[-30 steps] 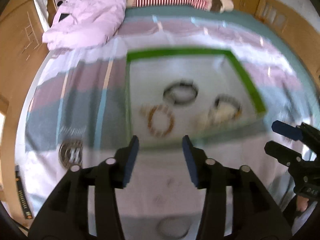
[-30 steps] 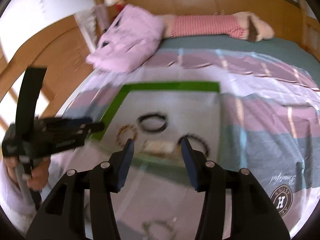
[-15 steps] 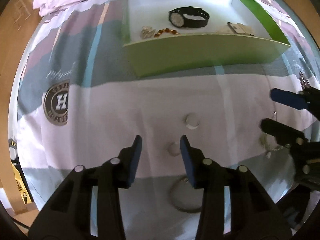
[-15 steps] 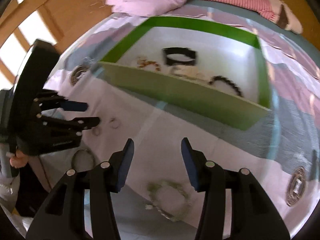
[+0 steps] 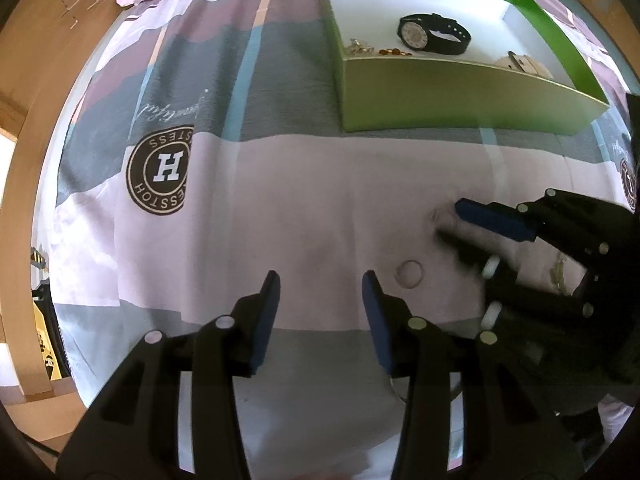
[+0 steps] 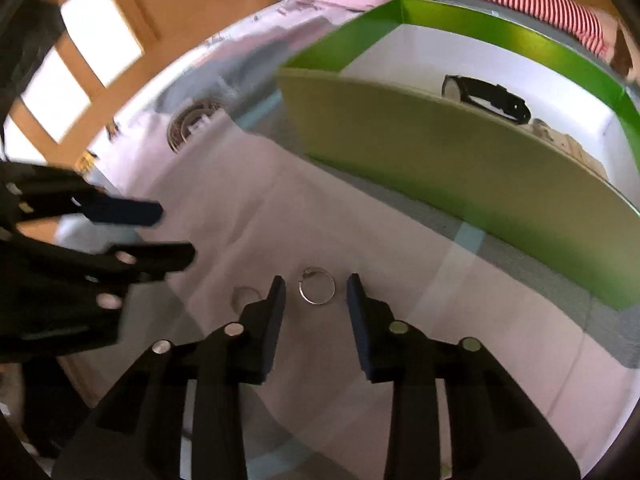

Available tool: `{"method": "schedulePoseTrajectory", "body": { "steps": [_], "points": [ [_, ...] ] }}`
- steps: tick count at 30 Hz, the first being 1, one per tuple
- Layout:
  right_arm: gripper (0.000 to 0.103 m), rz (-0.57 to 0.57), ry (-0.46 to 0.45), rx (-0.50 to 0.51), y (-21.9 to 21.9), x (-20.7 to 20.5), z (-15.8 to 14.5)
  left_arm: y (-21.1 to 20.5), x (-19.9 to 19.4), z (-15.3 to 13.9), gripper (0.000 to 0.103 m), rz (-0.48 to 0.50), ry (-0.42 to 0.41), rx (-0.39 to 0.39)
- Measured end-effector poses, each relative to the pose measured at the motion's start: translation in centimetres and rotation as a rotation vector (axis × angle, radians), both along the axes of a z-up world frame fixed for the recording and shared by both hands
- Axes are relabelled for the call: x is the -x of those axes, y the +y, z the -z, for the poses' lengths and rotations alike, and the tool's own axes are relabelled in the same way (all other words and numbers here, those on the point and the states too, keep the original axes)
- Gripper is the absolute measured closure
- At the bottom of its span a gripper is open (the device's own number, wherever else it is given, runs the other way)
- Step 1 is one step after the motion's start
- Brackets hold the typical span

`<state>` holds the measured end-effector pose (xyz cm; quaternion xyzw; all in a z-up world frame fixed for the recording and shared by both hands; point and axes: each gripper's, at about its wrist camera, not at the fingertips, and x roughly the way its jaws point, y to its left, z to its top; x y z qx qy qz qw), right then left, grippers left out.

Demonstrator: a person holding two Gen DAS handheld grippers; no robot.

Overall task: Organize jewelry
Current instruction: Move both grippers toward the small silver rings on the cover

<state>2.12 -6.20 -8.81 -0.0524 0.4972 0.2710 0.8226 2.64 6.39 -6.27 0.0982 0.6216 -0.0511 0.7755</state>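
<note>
Right hand-held gripper [image 6: 316,280] sits low over the bedsheet [image 6: 248,200] with a small silver ring [image 6: 318,286] lying right between its fingers; the jaws have just been closing in, but the pads aren't touching it. Left hand-held gripper [image 5: 320,280] is partly open with nothing in it, a second ring [image 5: 409,273] just off its right fingertip. The green box [image 5: 460,96] further back holds a black watch [image 5: 434,34] and some bracelets.

Left black two-finger gripper [image 5: 320,280] points steeply down, blue-padded jaws apart. Right black two-finger gripper [image 6: 316,280] tilts down, jaws just narrowing, pads pressing nothing.
</note>
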Motion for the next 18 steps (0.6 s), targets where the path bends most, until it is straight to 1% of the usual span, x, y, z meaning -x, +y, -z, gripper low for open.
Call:
{"method": "schedulePoseTrajectory", "body": {
  "steps": [1,2,3,4,6,8,10,12,14,15,16,18],
  "points": [
    [0.082,-0.012,-0.013,0.017,0.1,0.2,-0.1,-0.2,0.1,0.1,0.060,0.008,-0.001,0.001],
    [0.088,-0.010,-0.032,0.058,0.1,0.3,-0.1,-0.5,0.2,0.1,0.058,0.016,-0.002,0.001],
    [0.099,0.003,-0.033,0.075,-0.2,0.2,-0.3,-0.6,0.2,0.3,0.057,0.024,-0.003,-0.001],
    [0.103,0.016,-0.022,0.073,-0.6,0.0,-0.4,-1.1,0.2,0.4,0.056,0.032,-0.004,-0.004],
    [0.103,0.057,0.006,0.097,-2.1,-0.4,-0.8,-1.8,0.6,0.7,0.056,0.053,-0.001,-0.002],
    [0.103,0.086,0.001,0.146,-3.7,-0.2,-1.1,-2.7,0.9,1.1,0.056,0.085,-0.004,-0.006],
    [0.103,0.107,0.011,0.173,-5.7,0.3,-1.2,-3.5,1.3,1.3,0.056,0.110,-0.012,-0.006],
    [0.103,0.144,0.041,0.164,-7.8,0.6,-1.3,-4.2,1.4,1.6,0.056,0.127,-0.019,-0.004],
    [0.103,0.177,0.062,0.132,-8.6,0.1,-1.5,-4.8,1.5,2.1,0.058,0.147,-0.025,-0.011],
    [0.102,0.179,0.064,0.101,-8.7,0.0,-1.7,-5.1,1.7,2.4,0.065,0.153,-0.025,-0.016],
    [0.094,0.176,0.066,0.085,-8.7,0.0,-1.8,-5.4,1.8,2.6,0.069,0.165,-0.021,-0.016],
    [0.084,0.170,0.053,0.089,-8.6,0.4,-2.0,-6.0,2.0,2.4,0.077,0.173,-0.031,-0.015]
  ]
}}
